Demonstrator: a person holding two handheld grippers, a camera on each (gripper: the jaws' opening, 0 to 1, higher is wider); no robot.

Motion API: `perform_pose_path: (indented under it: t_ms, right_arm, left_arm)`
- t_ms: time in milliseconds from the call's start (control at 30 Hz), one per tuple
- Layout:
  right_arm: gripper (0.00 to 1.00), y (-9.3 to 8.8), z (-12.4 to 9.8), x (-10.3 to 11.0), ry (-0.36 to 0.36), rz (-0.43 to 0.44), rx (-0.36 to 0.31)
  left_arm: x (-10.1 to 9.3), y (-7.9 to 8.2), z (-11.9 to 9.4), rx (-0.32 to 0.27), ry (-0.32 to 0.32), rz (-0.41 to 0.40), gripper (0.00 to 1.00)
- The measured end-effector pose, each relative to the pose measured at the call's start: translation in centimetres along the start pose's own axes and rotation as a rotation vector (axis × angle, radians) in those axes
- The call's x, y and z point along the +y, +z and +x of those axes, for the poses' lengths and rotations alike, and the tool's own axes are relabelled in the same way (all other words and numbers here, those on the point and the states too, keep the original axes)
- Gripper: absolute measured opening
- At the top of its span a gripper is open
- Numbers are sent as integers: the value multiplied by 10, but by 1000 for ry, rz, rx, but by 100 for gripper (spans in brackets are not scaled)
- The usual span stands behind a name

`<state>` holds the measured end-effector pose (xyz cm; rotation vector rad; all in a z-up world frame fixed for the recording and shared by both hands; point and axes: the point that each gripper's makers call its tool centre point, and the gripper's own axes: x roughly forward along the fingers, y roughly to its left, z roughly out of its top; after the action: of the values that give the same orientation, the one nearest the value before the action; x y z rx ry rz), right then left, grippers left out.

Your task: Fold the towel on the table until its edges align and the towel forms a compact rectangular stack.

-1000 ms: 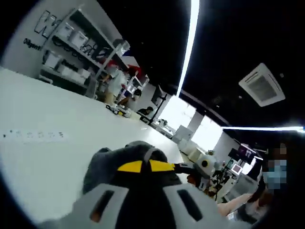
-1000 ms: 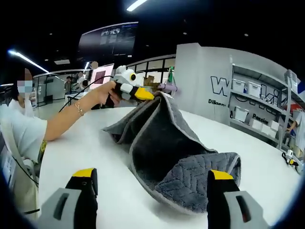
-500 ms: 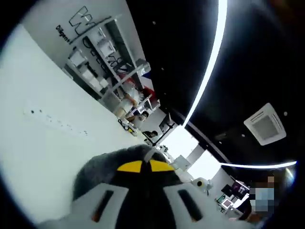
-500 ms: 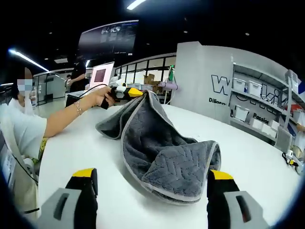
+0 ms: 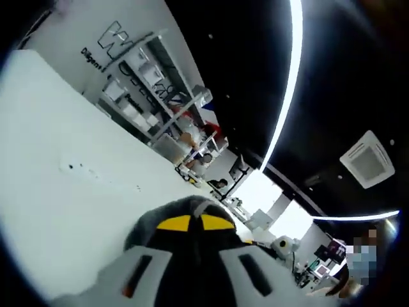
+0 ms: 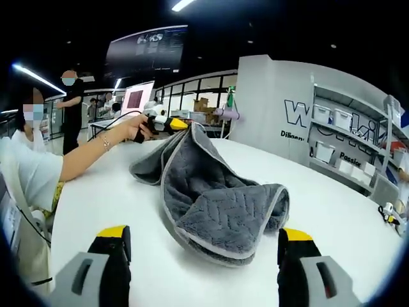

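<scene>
A dark grey towel (image 6: 214, 204) with a pale hem lies rumpled on the white table (image 6: 115, 204). Its near end is doubled over into a thick fold; its far corner is lifted off the table. In the right gripper view the left gripper (image 6: 181, 125) is shut on that raised corner, held by a hand. In the left gripper view the yellow-tipped jaws of the left gripper (image 5: 195, 223) are closed together with grey towel (image 5: 182, 208) bulging around them. My right gripper (image 6: 204, 238) stands open just short of the towel's near fold, with nothing between its fingers.
A person sits at the table's left side, arm stretched over it. Shelves with white boxes (image 6: 339, 137) line the wall beyond the table's far right. Another person stands in the background at left. Bare tabletop lies left of the towel and in front of it.
The lifted corner has been carried a bit farther away and lower, and the towel's near fold has settled flatter and slid slightly away from my right gripper. The left gripper view has tilted.
</scene>
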<state>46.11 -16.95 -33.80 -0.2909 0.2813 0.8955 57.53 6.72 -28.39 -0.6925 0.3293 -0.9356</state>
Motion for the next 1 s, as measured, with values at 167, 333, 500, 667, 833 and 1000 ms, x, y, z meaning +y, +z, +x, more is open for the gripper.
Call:
perform_pose_path:
  t_ms: [167,333,500,667,833,1000]
  right_arm:
    - [100,0,-1,-3,-6,3,-1]
    - [100,0,0,-4,-6,1,3]
    - [100,0,0,-2,-7,-3,3]
    - [100,-1,0,-4,-12,4,4]
    - [100,-1,1,-1,-6,-5,8]
    - [100,-2,1,-4,-10,0,11]
  left_arm:
    - [4,9,-1,1,-19,-1,6]
    - [8,23,-7,-26,-28,-2,6]
    - [14,17,-7,4,-10,11,5]
    - [27,30,-17,-53,69,33,4]
    - [54,59,-38,-141,166,52,4]
    - [83,82,-71,-238,299,70,4]
